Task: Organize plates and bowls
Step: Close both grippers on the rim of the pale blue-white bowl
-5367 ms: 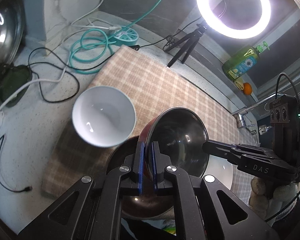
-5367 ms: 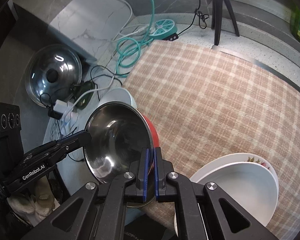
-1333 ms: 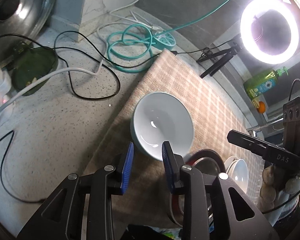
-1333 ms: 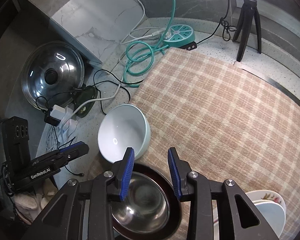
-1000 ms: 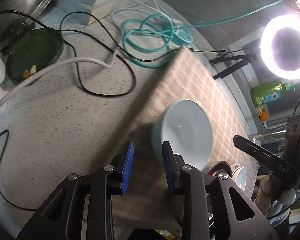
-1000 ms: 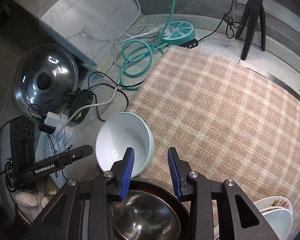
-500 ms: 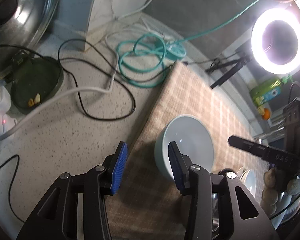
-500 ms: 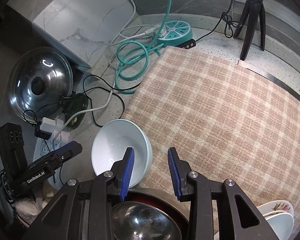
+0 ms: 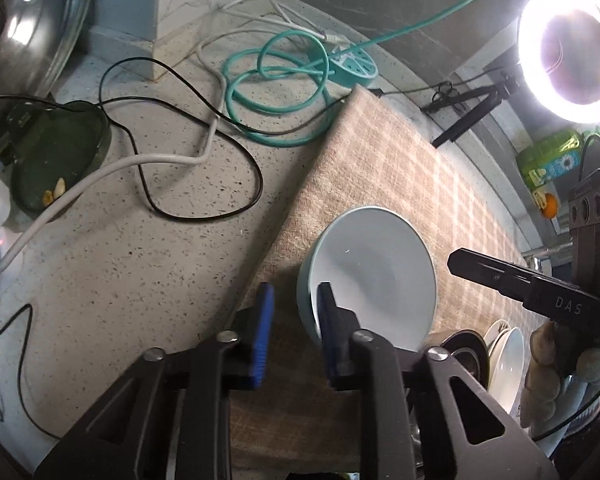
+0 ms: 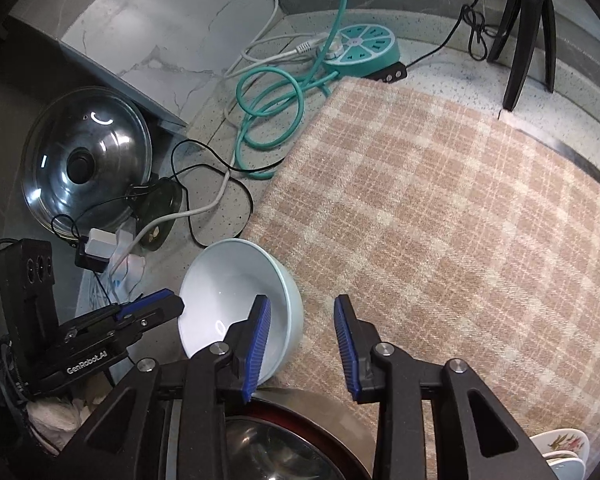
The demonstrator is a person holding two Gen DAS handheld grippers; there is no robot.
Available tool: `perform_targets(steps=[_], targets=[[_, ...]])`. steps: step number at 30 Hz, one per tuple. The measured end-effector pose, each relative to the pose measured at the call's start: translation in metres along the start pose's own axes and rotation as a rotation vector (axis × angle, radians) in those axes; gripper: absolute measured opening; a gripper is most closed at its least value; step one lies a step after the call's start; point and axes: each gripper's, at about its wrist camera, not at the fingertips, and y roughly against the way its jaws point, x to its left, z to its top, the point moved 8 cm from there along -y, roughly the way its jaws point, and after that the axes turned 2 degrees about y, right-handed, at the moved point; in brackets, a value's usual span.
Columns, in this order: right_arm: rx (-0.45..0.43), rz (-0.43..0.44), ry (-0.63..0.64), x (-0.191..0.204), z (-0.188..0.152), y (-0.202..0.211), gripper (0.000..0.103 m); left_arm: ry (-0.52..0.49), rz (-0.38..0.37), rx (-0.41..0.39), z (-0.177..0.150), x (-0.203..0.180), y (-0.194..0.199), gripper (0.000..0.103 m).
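The pale blue-white ceramic bowl (image 10: 236, 304) sits mouth-up and empty at the left edge of the beige checked cloth (image 10: 440, 216) on the speckled stone table (image 9: 140, 240). The left tongs (image 9: 292, 322) are spread, straddling its near rim, one blue pad (image 9: 324, 320) inside. The right tongs (image 10: 302, 344) gape wide above a shiny steel bowl (image 10: 276, 456) nested in a red-rimmed bowl (image 10: 300, 420). Stacked white plates (image 9: 504, 356) lie beside. Much cloth beyond is bare.
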Motion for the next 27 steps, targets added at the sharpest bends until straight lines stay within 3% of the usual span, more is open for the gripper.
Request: perform_targets(steps=[5,20,27], targets=[[0.030,0.025,-0.024,-0.003,-0.003,-0.008,0.025,0.019,-0.013,0.026,-0.002,-0.001,-0.006,0.016],[0.075,0.032,-0.008,0.001,-0.007,-0.023,0.006,-0.009,-0.023,0.038,-0.002,-0.009,-0.010,0.007],[0.060,0.033,-0.015,0.007,-0.005,-0.020,0.005,-0.002,-0.017,0.027,0.000,-0.008,-0.007,0.007]])
